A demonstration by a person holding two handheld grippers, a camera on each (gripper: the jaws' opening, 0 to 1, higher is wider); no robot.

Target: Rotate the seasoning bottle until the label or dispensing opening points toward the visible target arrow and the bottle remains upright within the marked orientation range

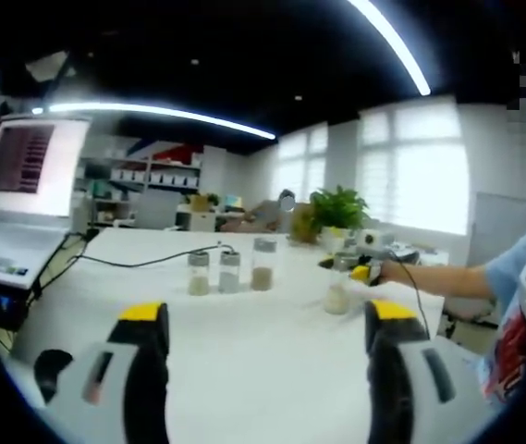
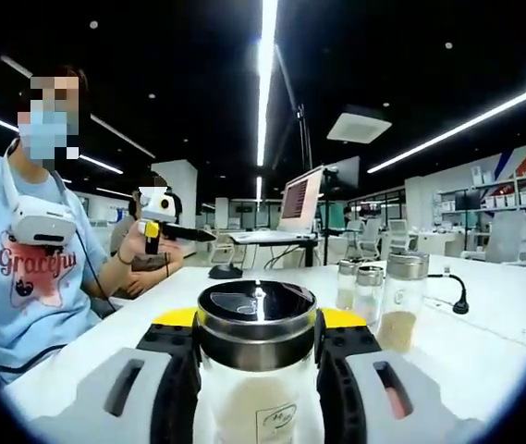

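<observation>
A clear seasoning bottle (image 2: 256,407) with a shiny metal lid stands upright between the yellow-tipped jaws of my right gripper (image 2: 256,324), which is shut on it just below the lid. The left gripper view shows that same bottle (image 1: 337,296) on the white table (image 1: 244,361), with the right gripper (image 1: 360,268) on it from the right. My left gripper (image 1: 267,319) is open above the table with nothing between its jaws. It is well short of the bottles. A person's hand holds the left gripper (image 2: 193,233) up in the air.
Three more lidded seasoning bottles (image 1: 230,271) stand in a row mid-table, and they sit to the right of the held bottle as bottles (image 2: 368,291). A laptop (image 1: 27,176) and a black cable (image 1: 133,264) are at the table's left. A potted plant (image 1: 336,211) stands at the far edge.
</observation>
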